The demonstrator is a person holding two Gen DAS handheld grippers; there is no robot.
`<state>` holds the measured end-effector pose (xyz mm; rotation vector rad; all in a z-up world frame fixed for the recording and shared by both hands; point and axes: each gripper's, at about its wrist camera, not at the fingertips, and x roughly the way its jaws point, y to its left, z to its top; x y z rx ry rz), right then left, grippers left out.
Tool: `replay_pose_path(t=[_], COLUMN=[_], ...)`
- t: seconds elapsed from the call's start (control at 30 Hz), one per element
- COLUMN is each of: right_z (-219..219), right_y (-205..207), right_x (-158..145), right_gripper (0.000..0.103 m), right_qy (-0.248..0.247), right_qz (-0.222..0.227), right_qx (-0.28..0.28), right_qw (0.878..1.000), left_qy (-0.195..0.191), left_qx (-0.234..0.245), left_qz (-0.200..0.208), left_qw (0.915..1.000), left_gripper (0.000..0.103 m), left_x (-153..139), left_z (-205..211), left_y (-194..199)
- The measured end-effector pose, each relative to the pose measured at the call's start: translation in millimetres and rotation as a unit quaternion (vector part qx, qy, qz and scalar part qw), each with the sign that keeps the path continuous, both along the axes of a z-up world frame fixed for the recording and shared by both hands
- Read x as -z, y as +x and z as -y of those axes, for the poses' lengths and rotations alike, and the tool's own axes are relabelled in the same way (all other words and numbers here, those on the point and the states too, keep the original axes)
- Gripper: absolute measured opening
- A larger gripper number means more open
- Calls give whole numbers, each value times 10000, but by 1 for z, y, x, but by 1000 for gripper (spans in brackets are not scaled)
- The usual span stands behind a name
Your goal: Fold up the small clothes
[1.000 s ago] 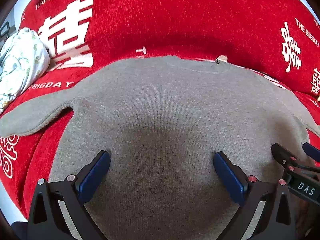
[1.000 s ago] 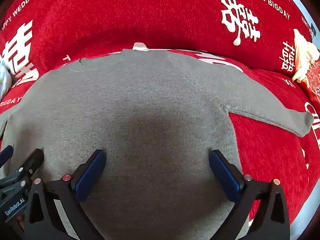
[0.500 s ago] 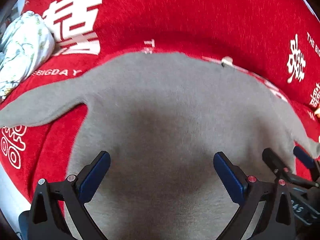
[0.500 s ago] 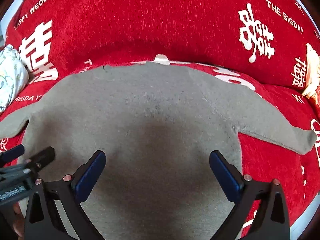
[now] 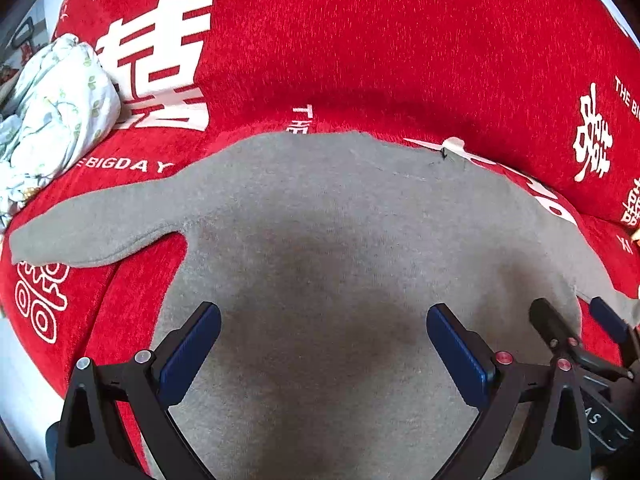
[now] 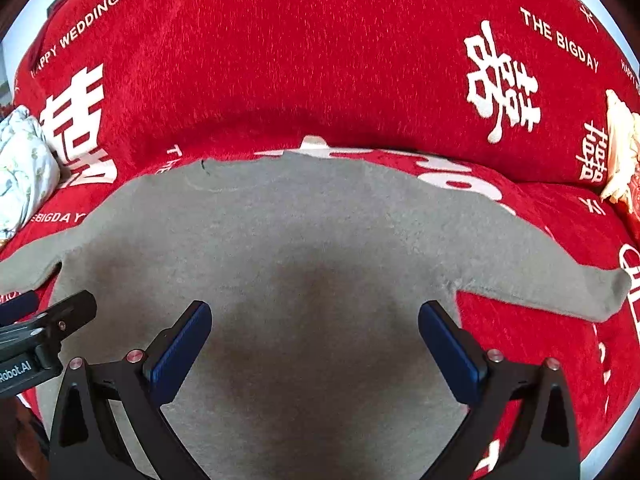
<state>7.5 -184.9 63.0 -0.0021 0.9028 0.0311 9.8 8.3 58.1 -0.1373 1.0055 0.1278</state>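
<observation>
A small grey long-sleeved sweater [image 5: 340,240] lies flat on a red sofa cover, collar at the far side, and also shows in the right wrist view [image 6: 304,248]. Its left sleeve [image 5: 96,224] and right sleeve [image 6: 560,280] spread sideways. My left gripper [image 5: 324,332] is open above the sweater's lower left body and holds nothing. My right gripper [image 6: 314,332] is open above the lower right body and holds nothing. Each gripper shows at the other view's edge: the right one [image 5: 576,320], the left one [image 6: 52,308].
The red cover [image 5: 360,40] with white lettering runs up the sofa back. A bundle of white floral cloth [image 5: 52,112] lies at the far left. A cream object [image 6: 620,148] sits at the far right. The sofa's front edge is at lower left.
Both grippers have pulled back and up from the sweater, so more of it and both sleeves show. The jaws stay open. The sweater has not moved.
</observation>
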Motion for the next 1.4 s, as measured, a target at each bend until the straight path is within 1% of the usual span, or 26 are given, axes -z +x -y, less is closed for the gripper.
replay_pose_path(t=[0.17,0.33,0.57,0.7,0.87,1.07,1.4], right_z=[15,35,72,94,115,143,183], right_y=[3,5,8,6,10,11,8], right_x=[-3,-5,-5,-5,1,9,15], right_gripper=[103,103,103,103,103,103,103], right_qy=[45,79,150,221,277,507,382], right_qz=[111,196,348,561,451,291,267], right_qx=[65,212,535,756,867,1105,1333], right_qw=[9999,9996,9978,9953,9948,9922,9900], left_qy=[91,41,193,250,262,305,353], left_qx=[-11,21,226,338,437,550,772], left_qz=[6,-55,-76,-94,-155,-193,-304], left_qw=[10000,10000,9995,9991,9986,9978,9959], left_gripper=[103,103,103,103,103,103,103], left_x=[-4,-4,-3,-3,-1,0,7], left_z=[9,21,51,66,84,106,142], left_y=[4,9,15,20,27,36,47])
